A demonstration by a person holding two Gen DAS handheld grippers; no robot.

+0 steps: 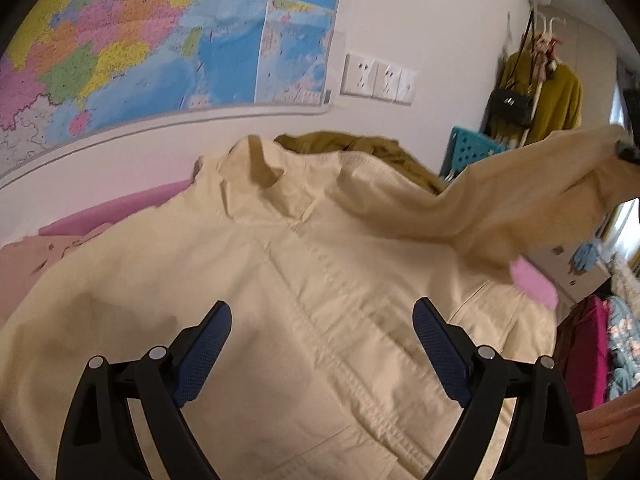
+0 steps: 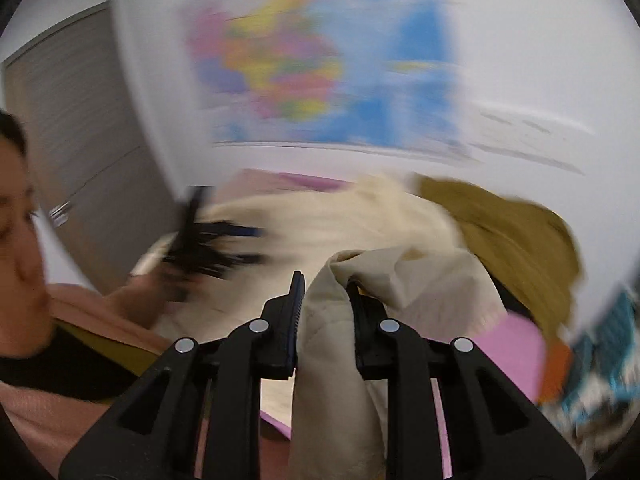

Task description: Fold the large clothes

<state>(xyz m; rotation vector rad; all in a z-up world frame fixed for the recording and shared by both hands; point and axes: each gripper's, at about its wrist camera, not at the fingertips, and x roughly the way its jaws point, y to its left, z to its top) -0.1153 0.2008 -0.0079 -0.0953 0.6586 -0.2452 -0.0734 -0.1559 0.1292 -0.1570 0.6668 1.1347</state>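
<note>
A: Nearest in the left wrist view we see the left gripper (image 1: 322, 320), its two fingers spread wide. Is anything between them?

B: Nothing is gripped. The blue pads (image 1: 200, 356) stand apart above the cream jacket (image 1: 280, 280), and we cannot tell whether they touch the cloth.

A: Where does the jacket lie?

B: It lies spread over the pink bed cover (image 1: 120, 204), collar at the far end near the wall. Its right sleeve (image 1: 520, 184) is lifted off the surface and stretched up toward the right edge of the view.

A: And the right gripper (image 2: 325, 280)?

B: In the right wrist view its fingers are nearly closed, clamped on a fold of that cream sleeve, which bunches between the pads and hangs down below them. The view is blurred.

A: Beyond the jacket?

B: We see an olive garment (image 1: 360, 146) heaped behind the collar. Farther right stand a blue perforated basket (image 1: 468, 148) and a rack carrying a mustard coat (image 1: 560, 100). On the far wall hang a coloured map (image 1: 140, 40) and a row of white sockets (image 1: 378, 80).
</note>
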